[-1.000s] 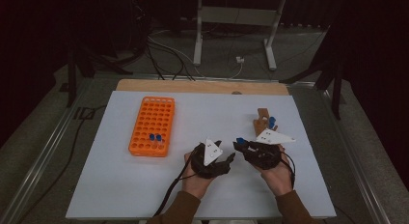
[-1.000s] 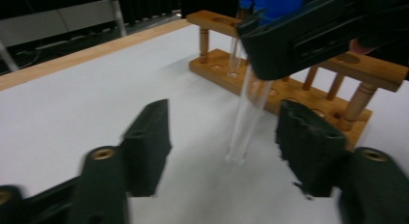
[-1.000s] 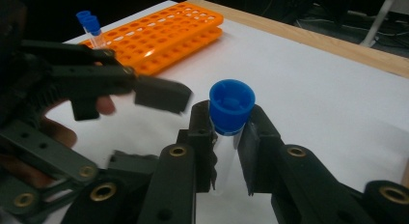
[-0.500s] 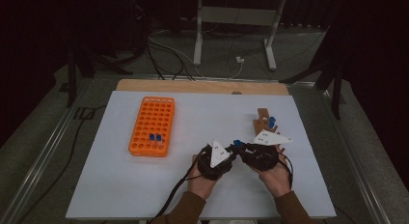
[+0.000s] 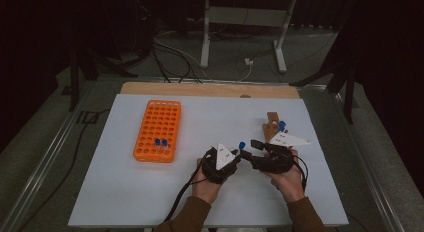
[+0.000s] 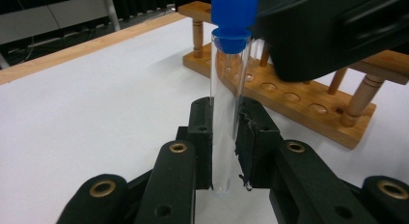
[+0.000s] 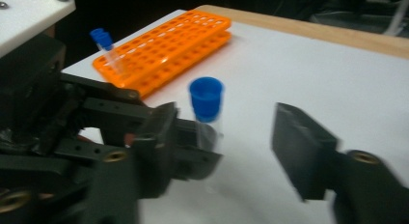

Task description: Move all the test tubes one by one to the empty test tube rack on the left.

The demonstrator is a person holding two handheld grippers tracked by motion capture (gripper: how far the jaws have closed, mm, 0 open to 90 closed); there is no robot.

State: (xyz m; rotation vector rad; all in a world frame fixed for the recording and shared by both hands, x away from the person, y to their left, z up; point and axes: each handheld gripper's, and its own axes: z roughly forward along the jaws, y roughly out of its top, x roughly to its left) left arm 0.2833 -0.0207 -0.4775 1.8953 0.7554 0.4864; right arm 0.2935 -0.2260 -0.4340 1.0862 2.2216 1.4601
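A clear test tube with a blue cap [image 6: 226,113] stands upright with my left gripper [image 6: 225,108] shut on its lower half. In the high view the tube's cap [image 5: 242,144] shows between the two hands, at the left gripper [image 5: 239,153]. My right gripper [image 7: 226,147] faces it from the right. Its jaws have just been opening and now stand apart on either side of the tube [image 7: 206,96] without pressing on it. The left gripper's fingers [image 7: 193,156] hold the tube from the left in that view.
An orange tube rack [image 5: 157,129] lies at the left of the white table [image 5: 125,192] with two blue-capped tubes [image 5: 161,142] in it. A wooden rack [image 5: 272,124] stands just behind the right hand, with a blue-capped tube [image 5: 282,125] in it.
Both hands have stayed close together at the same spot on the table. The left gripper has tipped slightly toward the right one. The racks have not moved.
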